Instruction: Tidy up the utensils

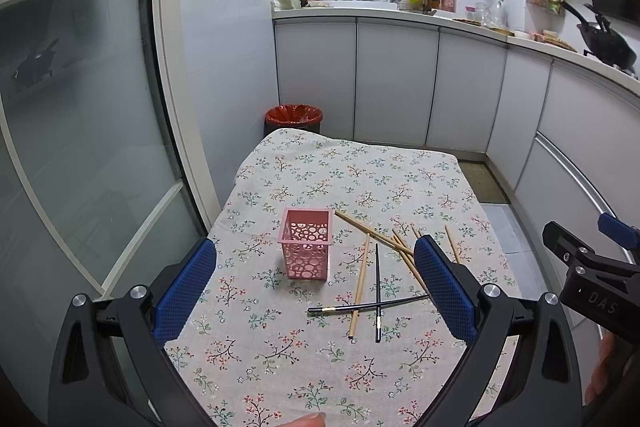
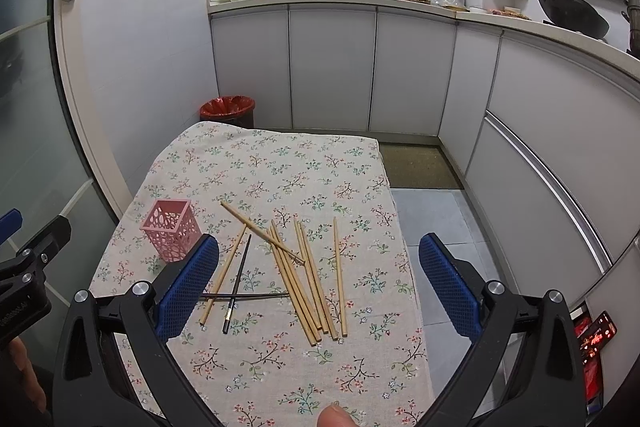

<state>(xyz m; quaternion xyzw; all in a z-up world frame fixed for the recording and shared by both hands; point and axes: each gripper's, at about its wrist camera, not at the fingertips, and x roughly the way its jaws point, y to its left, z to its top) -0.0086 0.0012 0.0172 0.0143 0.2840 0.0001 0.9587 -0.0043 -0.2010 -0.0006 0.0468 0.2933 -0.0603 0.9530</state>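
On the floral-clothed counter (image 2: 280,163), a pink perforated holder (image 1: 306,247) stands upright, apparently empty. Wooden chopsticks (image 2: 308,287) and two black chopsticks (image 1: 377,293) lie scattered beside it. Left tongs (image 1: 316,291) and right tongs (image 2: 320,287) hover wide open, holding nothing.

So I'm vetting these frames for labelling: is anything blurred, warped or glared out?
Left wrist view: sharp; fisheye bows the glass door; pink holder clear, soft shadows. Right wrist view: sharp too; cabinets curve, chopsticks crisp, dark corners, no glare.
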